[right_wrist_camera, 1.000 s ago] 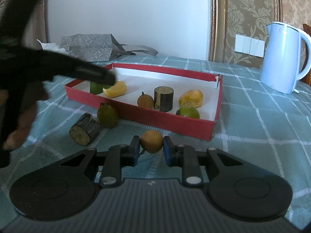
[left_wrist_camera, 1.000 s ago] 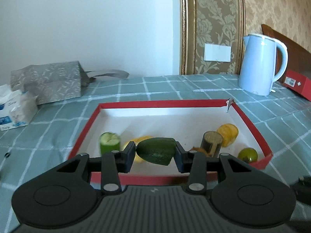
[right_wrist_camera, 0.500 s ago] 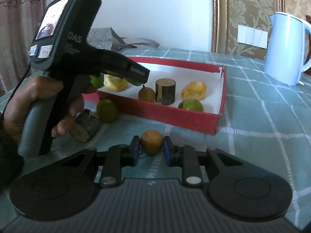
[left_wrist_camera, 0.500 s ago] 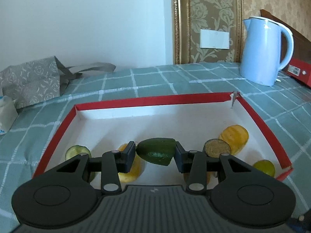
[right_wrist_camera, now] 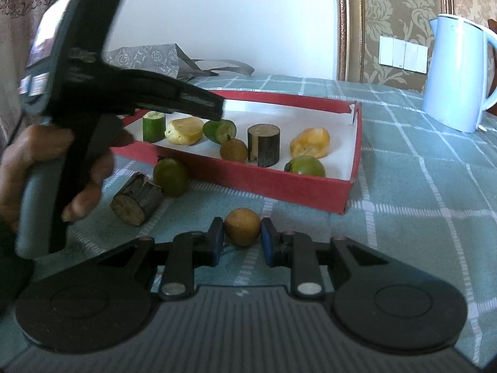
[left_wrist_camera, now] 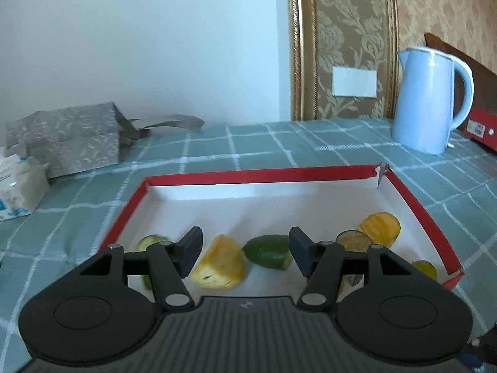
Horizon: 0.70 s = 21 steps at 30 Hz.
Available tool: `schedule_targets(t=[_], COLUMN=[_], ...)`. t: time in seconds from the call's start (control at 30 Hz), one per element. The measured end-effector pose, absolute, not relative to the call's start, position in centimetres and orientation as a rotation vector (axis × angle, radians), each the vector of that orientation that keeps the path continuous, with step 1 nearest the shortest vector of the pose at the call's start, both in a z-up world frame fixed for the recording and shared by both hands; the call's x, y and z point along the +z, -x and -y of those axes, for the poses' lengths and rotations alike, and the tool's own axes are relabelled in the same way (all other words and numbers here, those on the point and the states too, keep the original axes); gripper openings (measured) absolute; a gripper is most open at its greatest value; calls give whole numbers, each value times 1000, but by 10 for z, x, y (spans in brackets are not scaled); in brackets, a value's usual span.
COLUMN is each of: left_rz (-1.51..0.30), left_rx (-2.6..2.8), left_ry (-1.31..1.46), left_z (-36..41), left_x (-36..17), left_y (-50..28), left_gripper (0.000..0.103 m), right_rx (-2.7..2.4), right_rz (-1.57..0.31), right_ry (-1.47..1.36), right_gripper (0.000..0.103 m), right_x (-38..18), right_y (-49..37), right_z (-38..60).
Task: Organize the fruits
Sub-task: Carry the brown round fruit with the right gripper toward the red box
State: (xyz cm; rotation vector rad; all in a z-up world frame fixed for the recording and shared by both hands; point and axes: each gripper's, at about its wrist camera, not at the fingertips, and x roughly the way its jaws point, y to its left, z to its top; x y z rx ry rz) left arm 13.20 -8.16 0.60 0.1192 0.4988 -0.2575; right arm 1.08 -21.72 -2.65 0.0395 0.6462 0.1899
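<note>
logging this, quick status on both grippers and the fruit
Left gripper open over red tray, green piece lying inside. Right gripper shut on brown fruit. Path clear.

Left wrist camera: close above near edge of red tray (left_wrist_camera: pixel 261 174), facing kettle (left_wrist_camera: pixel 430 101). Right wrist camera: low, farther back, outside tray (right_wrist_camera: pixel 248 175). Both share tray, kettle (right_wrist_camera: pixel 459 71).

Left gripper (left_wrist_camera: pixel 245 253), jaws spread wide above the red tray (left_wrist_camera: pixel 257 174). Between the jaws lie a yellow fruit piece (left_wrist_camera: pixel 221 267) and green avocado piece (left_wrist_camera: pixel 267 251), untouched.
</note>
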Motion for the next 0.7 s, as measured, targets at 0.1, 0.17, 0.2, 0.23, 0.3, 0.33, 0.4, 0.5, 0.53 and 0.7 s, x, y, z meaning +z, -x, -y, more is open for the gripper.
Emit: schedule_targets(t=[0.1, 0.17, 0.2, 0.23, 0.3, 0.33, 0.4, 0.5, 0.53, 0.7], left_rz=[-500, -498, -494, -493, -507, -503, -502, -504, -503, -526], left_rx=[-241, -220, -208, -196, -174, -168, -147, -159, -162, -153], left_ry=[-93, -86, -86, -86, -81, -72, -55, 4, 19, 17], left_z=[68, 57, 52, 47, 36, 30, 19, 1, -4, -14], left_x=[7, 5, 3, 2, -2, -3, -3, -3, -3, -8], left_y=[-121, -110, -105, -100, -89, -84, -75, -65, -63, -58], left_gripper=[61, 61, 61, 62, 65, 68, 68, 68, 68, 68], right_rx=[186, 183, 182, 180, 177, 176, 174, 167, 164, 145], right_rz=[-640, -634, -630, -626, -622, -619, -617, -610, -610, -589], right_ry=[-39, -39, -38, -37, -35, -33, -29, -29, -30, -14], right_gripper=[24, 24, 24, 24, 24, 24, 24, 24, 24, 24], right_x=[-26, -26, -25, -25, -24, -24, -24, -23, -23, -21], right_y=[-9, -8, -7, -7, -7, -6, -5, -4, -4, -1], right_z=[217, 217, 217, 217, 217, 217, 217, 217, 217, 216])
